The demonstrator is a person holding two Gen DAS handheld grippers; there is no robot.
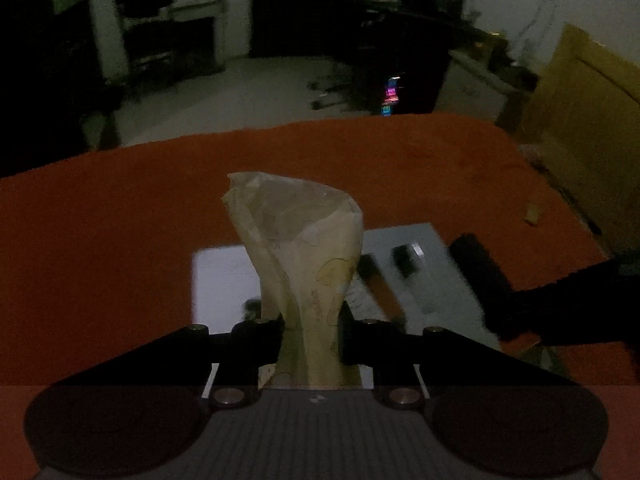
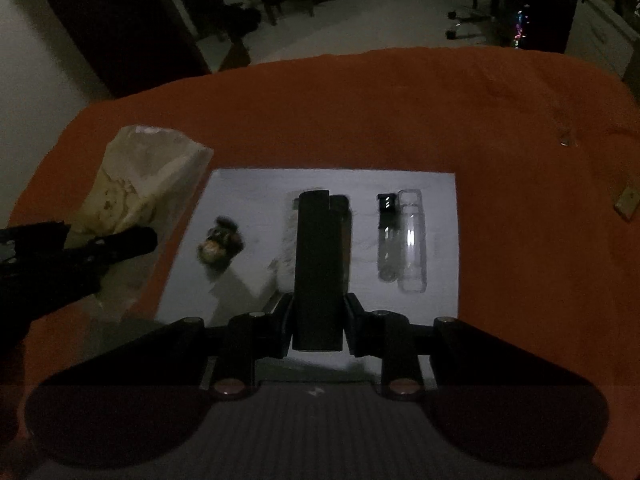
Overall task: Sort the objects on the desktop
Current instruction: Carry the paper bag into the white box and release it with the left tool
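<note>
Above the orange-covered desk (image 2: 400, 112), the left gripper (image 1: 311, 330) fingers pinch a light, crumpling plastic bag (image 1: 296, 248) at its twisted neck, while the right gripper (image 2: 318, 320) fingers clamp a stiff black bar (image 2: 318, 264) at its lower end.

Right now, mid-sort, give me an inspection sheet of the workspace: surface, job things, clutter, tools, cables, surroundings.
Surface: orange cloth over the table, a white sheet laid on it.
Job's things: crumpled plastic bag; black bar; small dark figure, orange-and-black lighter, black clip and clear case on the sheet.
Clutter: small tan piece on the cloth.
Tools: left tool shut on the bag; right tool shut on the bar.
Cables: nothing seen.
Surroundings: dim room, dark furniture, coloured lights.
</note>
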